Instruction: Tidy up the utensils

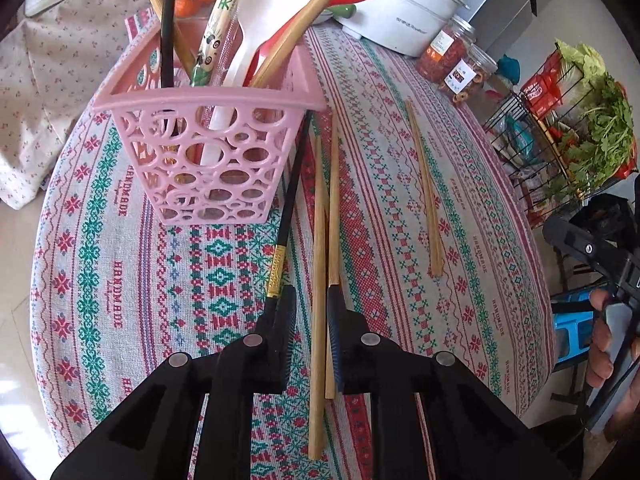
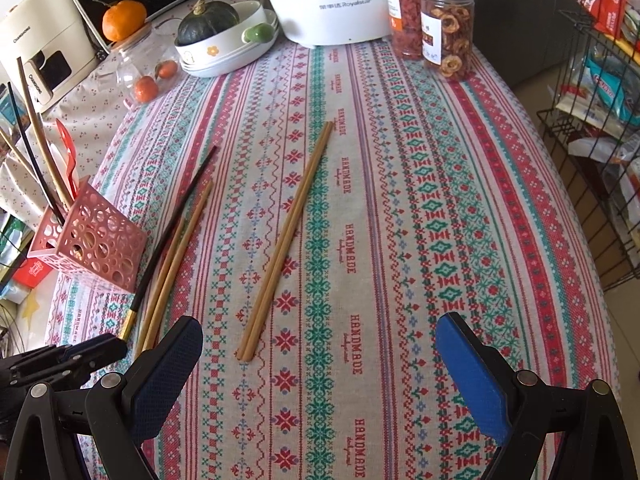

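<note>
A pink perforated basket (image 1: 208,152) holds spoons and chopsticks; it also shows in the right wrist view (image 2: 94,242). A black chopstick (image 1: 290,208) lies beside it, then a wooden pair (image 1: 324,240), with a second wooden pair (image 1: 426,196) farther right. My left gripper (image 1: 312,312) hovers low with its jaws narrowly apart around the first wooden pair, not clamped. My right gripper (image 2: 316,360) is wide open above the cloth, just short of the second wooden pair (image 2: 288,236).
A white electric pot (image 2: 324,0), two snack jars (image 2: 448,28), a bowl with a squash (image 2: 224,40) and oranges stand at the back. A wire rack (image 2: 600,140) of groceries stands off the table's right edge.
</note>
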